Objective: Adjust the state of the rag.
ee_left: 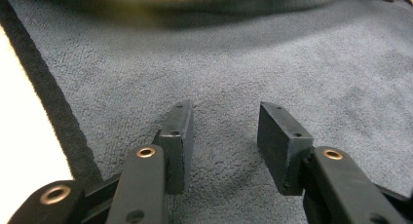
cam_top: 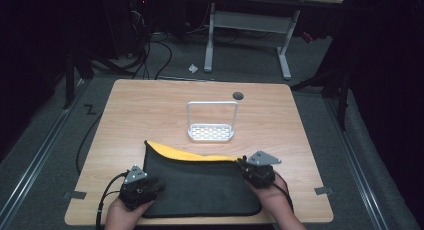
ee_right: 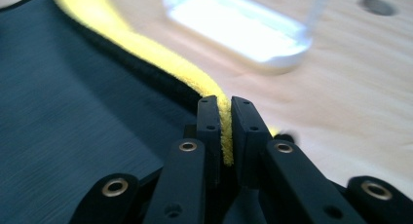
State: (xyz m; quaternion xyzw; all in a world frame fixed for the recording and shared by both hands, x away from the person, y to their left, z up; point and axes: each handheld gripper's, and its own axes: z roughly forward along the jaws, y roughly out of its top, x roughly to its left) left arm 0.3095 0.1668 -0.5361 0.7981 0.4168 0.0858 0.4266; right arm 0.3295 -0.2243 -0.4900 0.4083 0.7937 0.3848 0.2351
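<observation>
Two handheld grippers work a dark grey cloth with a yellow underside on a wooden counter.

The cloth point(cam_top: 200, 182) lies flat at the near edge of the counter point(cam_top: 150, 105), its far edge showing yellow. The right gripper point(ee_right: 223, 131) is clamped on the yellow hem at the cloth's far right corner. The left gripper point(ee_left: 221, 136) rests on the cloth near its near left corner, jaws apart with bare fabric between them and nothing held. The step in hand looks like taking hold of the cloth to fold or lift it; next, the left gripper likely needs to pinch an edge. A white wire rack point(cam_top: 211, 125) stands beyond the cloth, apart from it. The room is dim, with cables on grey floor and a desk frame behind.
</observation>
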